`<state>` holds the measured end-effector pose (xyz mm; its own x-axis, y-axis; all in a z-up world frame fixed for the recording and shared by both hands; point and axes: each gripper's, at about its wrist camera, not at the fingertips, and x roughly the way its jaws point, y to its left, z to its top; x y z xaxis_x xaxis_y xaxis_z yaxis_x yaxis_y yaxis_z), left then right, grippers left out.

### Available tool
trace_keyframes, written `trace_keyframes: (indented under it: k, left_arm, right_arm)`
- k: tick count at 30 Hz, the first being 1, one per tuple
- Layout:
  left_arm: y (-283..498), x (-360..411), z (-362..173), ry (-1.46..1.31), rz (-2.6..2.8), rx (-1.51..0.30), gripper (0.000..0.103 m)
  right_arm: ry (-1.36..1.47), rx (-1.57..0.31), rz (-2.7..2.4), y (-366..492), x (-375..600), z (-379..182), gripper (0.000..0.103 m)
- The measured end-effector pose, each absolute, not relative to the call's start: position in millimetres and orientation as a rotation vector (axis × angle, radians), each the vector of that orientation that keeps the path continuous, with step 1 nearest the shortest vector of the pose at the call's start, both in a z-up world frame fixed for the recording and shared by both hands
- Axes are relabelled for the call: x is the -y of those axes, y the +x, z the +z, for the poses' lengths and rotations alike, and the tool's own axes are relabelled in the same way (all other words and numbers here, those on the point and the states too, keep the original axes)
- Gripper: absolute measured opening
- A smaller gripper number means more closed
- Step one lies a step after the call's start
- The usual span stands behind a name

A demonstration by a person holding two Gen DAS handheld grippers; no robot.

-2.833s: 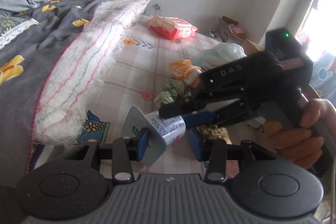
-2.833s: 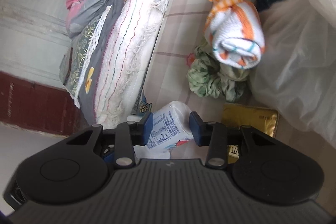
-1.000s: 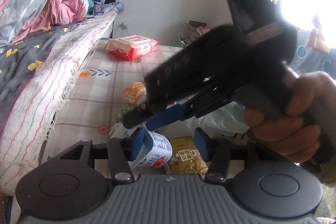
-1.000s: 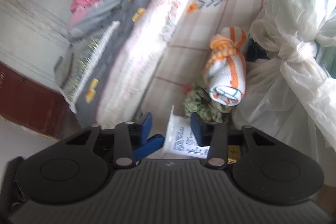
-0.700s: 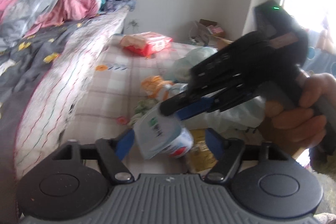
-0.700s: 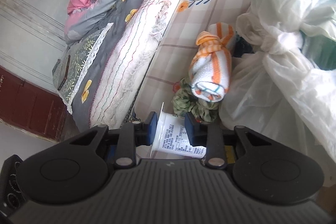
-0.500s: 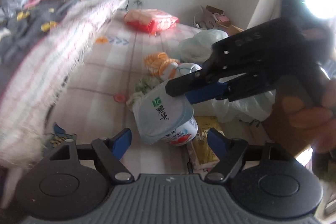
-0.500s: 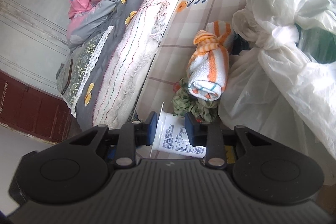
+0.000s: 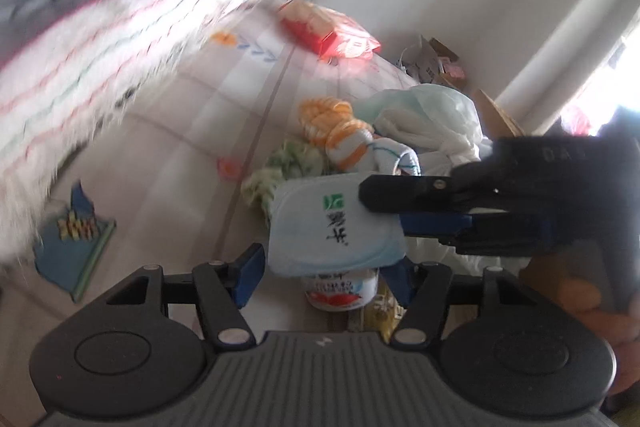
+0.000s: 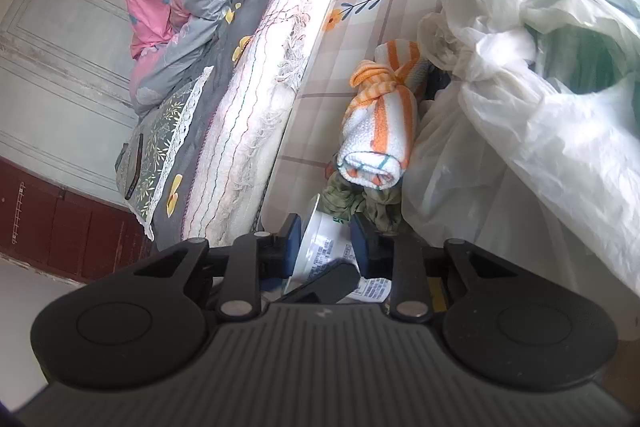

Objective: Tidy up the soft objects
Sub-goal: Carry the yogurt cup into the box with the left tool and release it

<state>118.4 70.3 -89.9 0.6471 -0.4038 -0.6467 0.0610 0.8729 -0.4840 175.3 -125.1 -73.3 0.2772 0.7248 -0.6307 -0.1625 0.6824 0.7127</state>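
Checked bed sheet [image 10: 360, 39] covers the mattress, with a fringed blanket [image 10: 256, 115] along one side and a big white plastic bag [image 10: 520, 131] on the other. A rolled orange and white towel [image 10: 380, 131] lies beside the bag, touching a crumpled green cloth [image 10: 360, 205].

Right in front of that cloth is a yogurt cup [image 9: 332, 227]. The right gripper [image 10: 325, 239] has its fingers squeezed on the cup's sides and holds it up off the sheet. The left gripper [image 9: 326, 269] sits below the cup's lid. Its fingers have just been closing in, but they stand apart on each side and do not seem to press the cup yet; the picture is blurry there.

What could go wrong? The cup is soft, so a hard squeeze could crush it or pop the lid. If the right fingers let go before the left ones grab, the cup could fall onto the sheet.

Both grippers point down toward the bed. A hand [image 9: 580, 303] holds the right gripper, which reaches across the left one.
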Motion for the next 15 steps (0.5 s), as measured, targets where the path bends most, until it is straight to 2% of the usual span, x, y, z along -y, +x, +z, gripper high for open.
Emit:
trace_keyframes:
  k: [8, 9, 10, 15]
  left_arm:
    - [111.7, -56.6, -79.1, -0.346, -0.252, -0.755, 0.06]
    - [110.4, -56.9, -77.1, -0.342, -0.252, -0.747, 0.059]
    - [108.5, -57.9, -73.6, -0.341, -0.26, -0.733, 0.051]
    - [100.1, -58.5, -56.5, -0.326, -0.255, -0.721, 0.051]
  right_arm:
    - [0.628, -1.147, 0.644, 174.6, 127.4, -78.2, 0.025]
    - [0.646, -1.147, 0.649, 173.9, 128.1, -78.6, 0.025]
    - [0.661, -1.143, 0.654, 172.3, 128.8, -77.6, 0.025]
    - [0.664, -1.101, 0.687, 161.8, 128.4, -60.3, 0.024]
